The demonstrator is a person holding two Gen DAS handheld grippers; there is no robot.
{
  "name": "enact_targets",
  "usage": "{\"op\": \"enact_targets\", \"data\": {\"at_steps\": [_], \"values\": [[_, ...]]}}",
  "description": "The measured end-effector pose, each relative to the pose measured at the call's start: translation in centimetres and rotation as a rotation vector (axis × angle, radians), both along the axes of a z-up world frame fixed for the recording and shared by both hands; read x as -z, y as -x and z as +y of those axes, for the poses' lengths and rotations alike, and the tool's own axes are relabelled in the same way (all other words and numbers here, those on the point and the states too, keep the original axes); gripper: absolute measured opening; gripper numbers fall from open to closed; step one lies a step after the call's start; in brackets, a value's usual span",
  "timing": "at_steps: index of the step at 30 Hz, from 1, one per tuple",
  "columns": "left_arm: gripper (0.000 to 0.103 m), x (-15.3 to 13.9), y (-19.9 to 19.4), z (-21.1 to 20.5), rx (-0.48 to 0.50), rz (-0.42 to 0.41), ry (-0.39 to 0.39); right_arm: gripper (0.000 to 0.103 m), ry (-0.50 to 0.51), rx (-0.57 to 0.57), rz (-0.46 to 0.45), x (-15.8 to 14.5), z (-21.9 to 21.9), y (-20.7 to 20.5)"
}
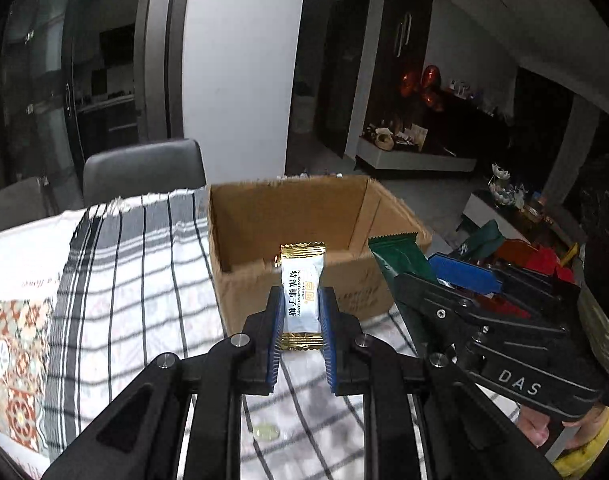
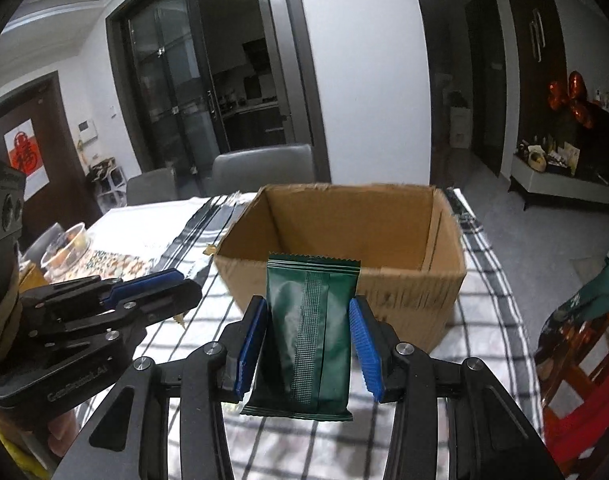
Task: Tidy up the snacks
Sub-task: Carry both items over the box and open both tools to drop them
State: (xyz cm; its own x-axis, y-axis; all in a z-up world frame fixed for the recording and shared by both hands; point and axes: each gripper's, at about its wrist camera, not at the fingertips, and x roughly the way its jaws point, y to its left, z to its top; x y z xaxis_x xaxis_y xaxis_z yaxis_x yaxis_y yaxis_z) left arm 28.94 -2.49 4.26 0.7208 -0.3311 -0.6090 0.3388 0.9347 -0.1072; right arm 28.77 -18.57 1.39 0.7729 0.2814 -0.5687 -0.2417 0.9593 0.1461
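My left gripper (image 1: 301, 300) is shut on a small white candy packet with gold ends (image 1: 302, 294), held upright above the checked cloth, just short of the open cardboard box (image 1: 240, 220). My right gripper (image 2: 310, 308) is shut on a dark green snack pouch (image 2: 310, 328), also upright in front of the box (image 2: 424, 284). Seen from the left wrist, the right gripper (image 1: 416, 276) with the green pouch (image 1: 400, 256) is at the right. In the right wrist view the left gripper (image 2: 176, 284) sits at the left. The box interior that shows holds nothing.
A checked tablecloth (image 1: 136, 264) covers the table. A small clear round thing (image 1: 266, 433) lies on the cloth below the left gripper. Bowls of food (image 2: 66, 246) stand at the far left. Grey chairs (image 2: 260, 168) stand behind the table. Red and green items (image 2: 576, 340) sit off its right edge.
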Motion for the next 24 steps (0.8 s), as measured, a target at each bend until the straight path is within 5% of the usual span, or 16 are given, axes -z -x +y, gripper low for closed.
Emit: {"op": "enact_targets", "data": {"at_steps": [19, 24], "values": [[0.020, -0.5, -9.2, -1.5, -0.008, 0.020, -0.036, 0.044, 0.051, 0.018, -0.026, -2.1, -1.3, -8.5], [0.044, -0.5, -9.7, -1.3, -0.029, 0.009, -0.055, 0.048, 0.078, 0.052, -0.013, -1.5, -1.4, -9.4]]}}
